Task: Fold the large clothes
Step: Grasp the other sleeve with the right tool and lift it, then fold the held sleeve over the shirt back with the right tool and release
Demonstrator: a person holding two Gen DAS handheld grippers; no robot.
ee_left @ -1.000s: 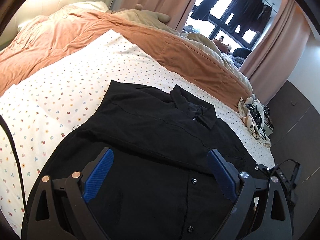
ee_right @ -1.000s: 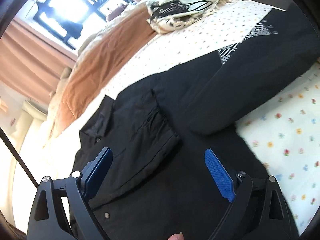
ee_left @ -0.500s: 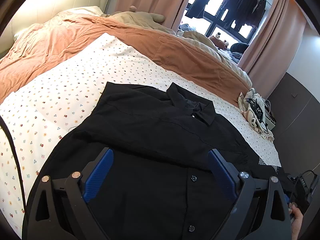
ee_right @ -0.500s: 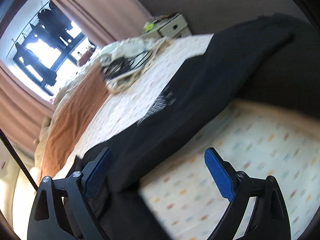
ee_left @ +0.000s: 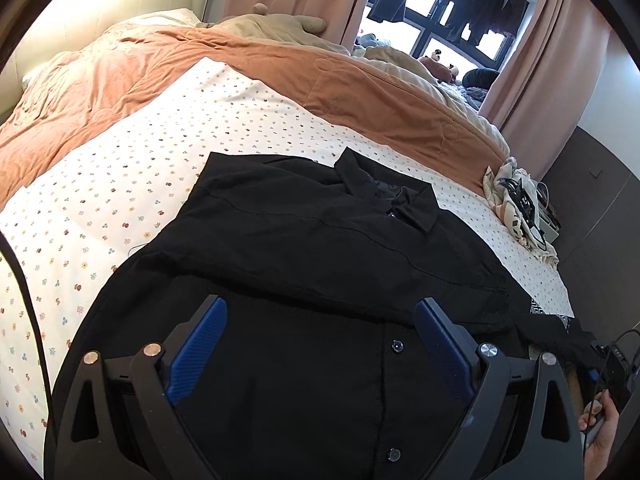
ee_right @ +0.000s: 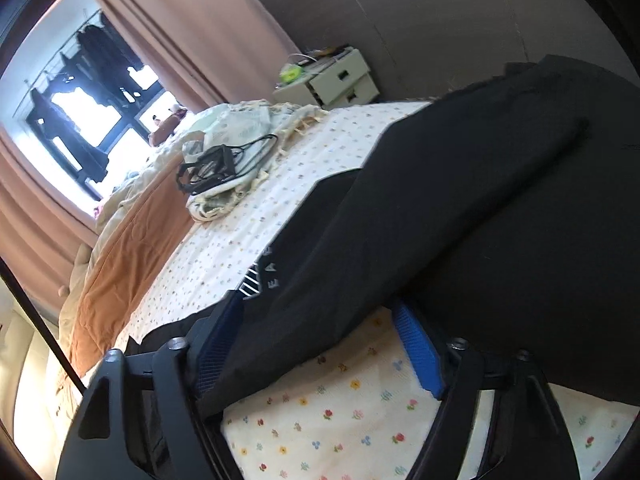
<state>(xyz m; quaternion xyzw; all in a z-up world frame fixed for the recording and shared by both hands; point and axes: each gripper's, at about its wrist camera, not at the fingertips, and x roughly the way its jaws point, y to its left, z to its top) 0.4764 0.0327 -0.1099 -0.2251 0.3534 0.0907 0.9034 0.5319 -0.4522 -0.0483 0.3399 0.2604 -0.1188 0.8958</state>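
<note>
A black button-up shirt lies on the flowered bed sheet, collar toward the far side, its left sleeve folded across the chest. My left gripper is open and empty, hovering over the shirt's button placket. My right gripper is open at the bed's right edge, its jaws on either side of the shirt's long right sleeve, which runs out over the bed edge. The sleeve lies between the blue pads without being pinched.
An orange duvet covers the far half of the bed. A cream cloth with black cables sits at the bed's corner. A white nightstand stands by the dark wall. Curtains and a window lie beyond.
My right gripper has swung away from the shirt body to the right sleeve and come down around it. My left gripper has drawn back slightly, staying open over the shirt.
</note>
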